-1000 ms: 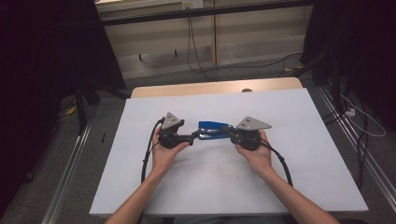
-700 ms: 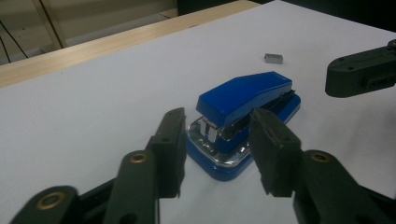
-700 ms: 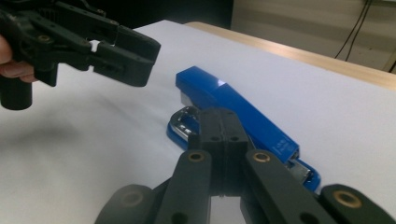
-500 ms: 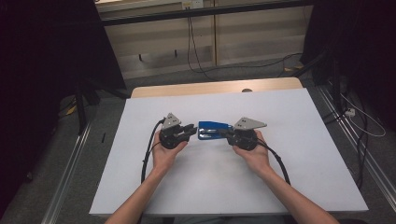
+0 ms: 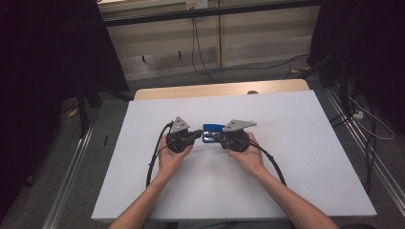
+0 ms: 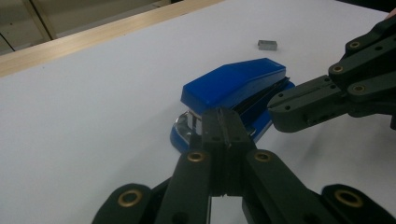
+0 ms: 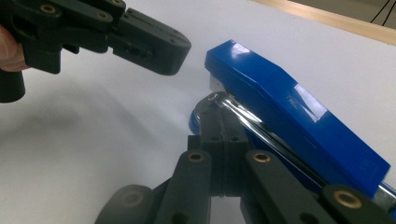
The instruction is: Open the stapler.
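A blue stapler [image 5: 213, 128] lies flat on the white table [image 5: 296, 143], between my two grippers. My left gripper [image 5: 199, 134] is shut with nothing in it. Its tip [image 6: 224, 119] sits just short of the stapler's [image 6: 233, 86] front end. My right gripper [image 5: 214, 137] is shut too. Its tip [image 7: 218, 122] rests against the stapler's [image 7: 280, 102] base, beside the shiny metal rail. The two grippers point at each other, tips nearly meeting. The right gripper [image 6: 282, 105] comes in from the right of the left gripper view, and the left gripper [image 7: 170, 49] hangs top left in the right gripper view.
A small grey block of staples [image 6: 267, 44] lies on the table beyond the stapler. A wooden strip [image 5: 219, 89] runs along the far table edge. Cables [image 5: 153, 162] trail back from both grippers towards the person's forearms.
The right gripper has edged a little left and closer to the stapler. The left gripper and the stapler have barely moved.
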`<state>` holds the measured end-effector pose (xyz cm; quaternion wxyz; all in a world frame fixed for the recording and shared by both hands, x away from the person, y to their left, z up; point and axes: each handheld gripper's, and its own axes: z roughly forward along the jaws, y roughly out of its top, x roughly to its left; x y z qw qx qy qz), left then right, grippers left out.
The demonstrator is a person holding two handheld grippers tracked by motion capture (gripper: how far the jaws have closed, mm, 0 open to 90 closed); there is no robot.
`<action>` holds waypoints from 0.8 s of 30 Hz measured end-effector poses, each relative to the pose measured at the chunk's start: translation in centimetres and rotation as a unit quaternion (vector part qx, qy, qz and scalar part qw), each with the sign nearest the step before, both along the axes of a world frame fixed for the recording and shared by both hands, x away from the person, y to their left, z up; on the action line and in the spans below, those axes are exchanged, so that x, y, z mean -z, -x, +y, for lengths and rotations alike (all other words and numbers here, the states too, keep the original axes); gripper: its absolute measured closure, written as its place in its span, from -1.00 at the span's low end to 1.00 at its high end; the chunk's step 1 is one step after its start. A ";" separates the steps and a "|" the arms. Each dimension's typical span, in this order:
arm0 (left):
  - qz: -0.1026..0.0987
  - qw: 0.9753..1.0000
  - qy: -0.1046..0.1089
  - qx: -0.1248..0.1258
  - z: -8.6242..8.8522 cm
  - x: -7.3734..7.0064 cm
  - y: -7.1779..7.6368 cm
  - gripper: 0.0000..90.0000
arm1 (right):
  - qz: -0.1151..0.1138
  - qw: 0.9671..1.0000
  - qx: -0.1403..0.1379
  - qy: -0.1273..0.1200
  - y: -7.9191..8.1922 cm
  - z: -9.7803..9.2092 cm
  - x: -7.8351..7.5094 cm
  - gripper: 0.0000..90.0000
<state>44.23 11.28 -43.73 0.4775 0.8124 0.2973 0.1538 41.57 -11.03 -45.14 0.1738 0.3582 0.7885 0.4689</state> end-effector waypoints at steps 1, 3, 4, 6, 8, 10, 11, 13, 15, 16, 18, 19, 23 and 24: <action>0.000 1.000 0.000 0.000 0.0 0.0 0.0 1.00 | 0.000 1.000 0.000 0.000 0.0 0.0 0.0 1.00; 0.002 1.000 0.000 -0.004 0.0 0.1 -0.2 1.00 | 0.001 1.000 0.000 0.003 -0.3 0.2 -0.1 1.00; 0.006 1.000 0.000 -0.011 0.1 0.3 -0.4 1.00 | 0.000 1.000 -0.002 0.010 -0.5 0.4 -0.1 1.00; 0.008 1.000 0.000 -0.015 0.0 0.5 -0.5 1.00 | 0.000 1.000 0.000 0.020 -0.6 0.6 0.1 1.00; 0.010 1.000 -0.005 -0.016 -0.1 0.6 -0.6 1.00 | 0.003 1.000 0.001 0.027 -0.6 0.8 0.4 1.00; 0.012 1.000 -0.005 -0.016 -0.3 0.7 -0.7 1.00 | 0.006 1.000 0.003 0.031 -0.7 0.9 0.6 1.00; 0.012 1.000 -0.006 -0.016 -0.3 0.7 -0.7 1.00 | 0.006 1.000 0.003 0.031 -0.7 0.9 0.6 1.00; 0.016 1.000 -0.010 -0.019 -0.3 0.7 -0.9 1.00 | 0.006 0.999 0.003 0.031 -0.7 1.0 0.7 1.00; 0.017 1.000 -0.009 -0.020 -0.3 0.8 -1.0 1.00 | 0.006 0.999 0.005 0.036 -0.9 1.0 0.7 1.00; 0.019 1.000 -0.010 -0.021 -0.3 0.8 -1.1 1.00 | 0.006 0.999 0.006 0.037 -1.0 1.0 0.7 1.00; 0.021 0.999 -0.013 -0.025 -0.3 1.0 -1.1 1.00 | 0.006 0.999 0.010 0.038 -1.1 0.9 0.8 1.00; 0.022 0.999 -0.018 -0.025 -0.4 1.1 -1.1 1.00 | 0.006 0.999 0.010 0.038 -1.1 0.9 0.8 1.00; 0.023 0.999 -0.020 -0.027 -0.6 1.1 -1.3 1.00 | 0.014 0.999 0.016 0.027 -1.3 0.8 0.9 1.00; 0.022 0.999 -0.021 -0.028 -0.6 1.1 -1.4 1.00 | 0.009 0.999 0.017 0.035 -1.3 0.8 0.9 1.00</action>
